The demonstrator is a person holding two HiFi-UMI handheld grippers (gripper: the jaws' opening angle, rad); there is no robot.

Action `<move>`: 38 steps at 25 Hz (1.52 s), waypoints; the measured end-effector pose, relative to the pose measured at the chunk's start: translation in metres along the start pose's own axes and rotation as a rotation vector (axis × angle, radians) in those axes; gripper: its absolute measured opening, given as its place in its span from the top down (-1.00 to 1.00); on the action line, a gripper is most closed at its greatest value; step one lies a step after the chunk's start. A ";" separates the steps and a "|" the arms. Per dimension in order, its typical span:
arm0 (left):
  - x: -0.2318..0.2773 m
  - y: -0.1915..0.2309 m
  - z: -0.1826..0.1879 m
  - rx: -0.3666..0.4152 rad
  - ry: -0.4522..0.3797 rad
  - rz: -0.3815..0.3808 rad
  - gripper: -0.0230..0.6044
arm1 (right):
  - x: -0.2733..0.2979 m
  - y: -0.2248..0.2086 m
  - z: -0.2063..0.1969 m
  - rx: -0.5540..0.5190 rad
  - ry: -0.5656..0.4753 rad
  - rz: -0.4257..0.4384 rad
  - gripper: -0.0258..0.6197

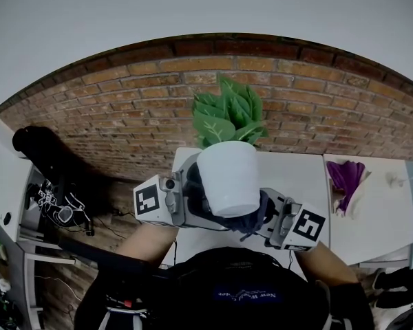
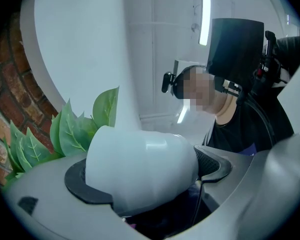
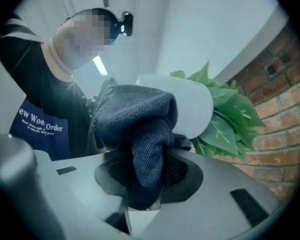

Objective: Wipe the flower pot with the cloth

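Note:
A white flower pot (image 1: 228,177) with a green leafy plant (image 1: 227,114) is held up in the air over the table. My left gripper (image 1: 193,201) is shut on the flower pot (image 2: 140,171), its black pads against the pot's sides. My right gripper (image 1: 268,218) is shut on a dark blue cloth (image 3: 142,134), bunched between its jaws. That cloth (image 1: 244,220) presses against the bottom of the pot (image 3: 192,106). The leaves (image 3: 225,119) stick out beyond the pot toward the brick wall.
A white table (image 1: 296,174) lies below the pot, against a red brick wall (image 1: 124,108). A purple cloth (image 1: 345,177) lies on a white surface at the right. Dark equipment and cables (image 1: 55,198) sit low at the left.

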State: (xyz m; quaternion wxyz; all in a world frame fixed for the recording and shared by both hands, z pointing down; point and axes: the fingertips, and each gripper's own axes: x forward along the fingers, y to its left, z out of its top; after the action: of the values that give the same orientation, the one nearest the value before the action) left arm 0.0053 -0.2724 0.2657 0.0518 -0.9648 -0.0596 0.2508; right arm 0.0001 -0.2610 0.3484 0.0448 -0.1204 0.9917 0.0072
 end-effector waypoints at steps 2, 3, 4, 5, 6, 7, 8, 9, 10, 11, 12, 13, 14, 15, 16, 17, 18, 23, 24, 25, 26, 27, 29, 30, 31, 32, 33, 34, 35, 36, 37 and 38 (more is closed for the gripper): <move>0.004 -0.004 0.004 -0.009 -0.005 -0.008 -0.75 | -0.002 -0.020 -0.001 0.084 -0.052 -0.064 0.59; 0.007 -0.007 0.005 -0.009 -0.005 -0.010 -0.75 | -0.003 -0.029 -0.001 0.121 -0.073 -0.094 0.59; 0.009 -0.008 0.005 -0.005 -0.003 -0.009 -0.75 | -0.002 -0.036 -0.001 0.153 -0.092 -0.118 0.59; 0.012 -0.009 0.005 -0.002 -0.004 -0.002 -0.75 | -0.002 -0.040 0.000 0.177 -0.109 -0.133 0.59; 0.013 -0.009 0.005 0.000 -0.007 0.009 -0.75 | 0.000 -0.042 0.001 0.193 -0.122 -0.140 0.59; 0.015 -0.009 0.005 0.000 -0.011 0.022 -0.75 | 0.001 -0.042 0.002 0.203 -0.130 -0.141 0.59; 0.016 -0.008 0.004 0.001 -0.014 0.033 -0.75 | 0.002 -0.042 0.003 0.207 -0.135 -0.140 0.59; 0.016 -0.008 0.003 0.004 -0.012 0.040 -0.75 | 0.003 -0.040 0.003 0.208 -0.136 -0.136 0.59; 0.017 -0.008 0.002 0.011 -0.005 0.041 -0.75 | 0.003 -0.038 0.004 0.206 -0.135 -0.132 0.59; 0.017 -0.008 0.001 0.018 0.005 0.040 -0.75 | 0.004 -0.036 0.004 0.203 -0.132 -0.127 0.59; 0.018 -0.009 -0.001 0.025 0.013 0.036 -0.75 | 0.005 -0.033 0.004 0.197 -0.129 -0.120 0.59; 0.019 -0.009 -0.002 0.029 0.019 0.032 -0.75 | 0.005 -0.030 0.005 0.188 -0.126 -0.112 0.59; 0.019 -0.009 -0.002 0.031 0.022 0.030 -0.75 | 0.006 -0.026 0.006 0.177 -0.121 -0.101 0.59; 0.019 -0.009 -0.002 0.030 0.023 0.030 -0.75 | 0.007 -0.021 0.006 0.162 -0.116 -0.087 0.59; 0.020 -0.008 -0.003 0.029 0.024 0.030 -0.75 | 0.008 -0.015 0.007 0.144 -0.110 -0.071 0.59; 0.020 -0.007 -0.003 0.029 0.025 0.031 -0.75 | 0.009 -0.009 0.008 0.122 -0.104 -0.053 0.59; 0.020 -0.006 -0.004 0.028 0.028 0.033 -0.75 | 0.009 -0.002 0.009 0.097 -0.099 -0.033 0.59; 0.016 0.001 -0.005 0.014 0.037 0.048 -0.75 | 0.006 0.026 0.012 0.014 -0.094 0.060 0.59; 0.016 0.001 -0.004 0.009 0.037 0.049 -0.75 | 0.004 0.026 0.011 0.017 -0.094 0.063 0.59; 0.016 0.000 -0.004 0.004 0.037 0.048 -0.75 | 0.002 0.022 0.009 0.026 -0.096 0.050 0.59; 0.017 -0.001 -0.002 0.001 0.035 0.044 -0.75 | 0.000 0.013 0.007 0.046 -0.104 0.024 0.59; 0.017 -0.003 -0.001 -0.002 0.030 0.038 -0.75 | -0.003 0.002 0.006 0.078 -0.121 -0.010 0.59; 0.020 -0.006 0.003 -0.008 0.010 0.034 -0.75 | -0.007 -0.018 0.008 0.156 -0.173 -0.066 0.59; 0.022 -0.007 0.005 -0.012 -0.004 0.040 -0.75 | -0.008 -0.024 0.010 0.187 -0.200 -0.080 0.59; 0.024 -0.007 0.006 -0.014 -0.015 0.051 -0.75 | -0.008 -0.028 0.012 0.209 -0.222 -0.086 0.59; 0.026 -0.007 0.006 -0.013 -0.020 0.064 -0.75 | -0.007 -0.030 0.013 0.224 -0.239 -0.088 0.59; 0.027 -0.006 0.005 -0.008 -0.017 0.077 -0.75 | -0.006 -0.030 0.014 0.234 -0.248 -0.088 0.59; 0.028 -0.006 0.004 -0.002 -0.009 0.086 -0.75 | -0.005 -0.030 0.014 0.237 -0.252 -0.087 0.59; 0.029 -0.005 0.002 0.004 0.001 0.091 -0.75 | -0.005 -0.029 0.014 0.234 -0.250 -0.085 0.59; 0.029 -0.006 0.001 0.010 0.013 0.091 -0.75 | -0.004 -0.027 0.014 0.225 -0.244 -0.081 0.59; 0.030 -0.006 -0.001 0.016 0.023 0.086 -0.75 | -0.002 -0.023 0.014 0.211 -0.236 -0.073 0.59; 0.030 -0.007 -0.002 0.019 0.032 0.079 -0.75 | -0.001 -0.019 0.014 0.194 -0.227 -0.061 0.59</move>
State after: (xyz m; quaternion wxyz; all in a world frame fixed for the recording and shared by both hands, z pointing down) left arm 0.0316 -0.2618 0.2545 0.0522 -0.9697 -0.0183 0.2379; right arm 0.0071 -0.2791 0.3344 0.1684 -0.1438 0.9721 -0.0766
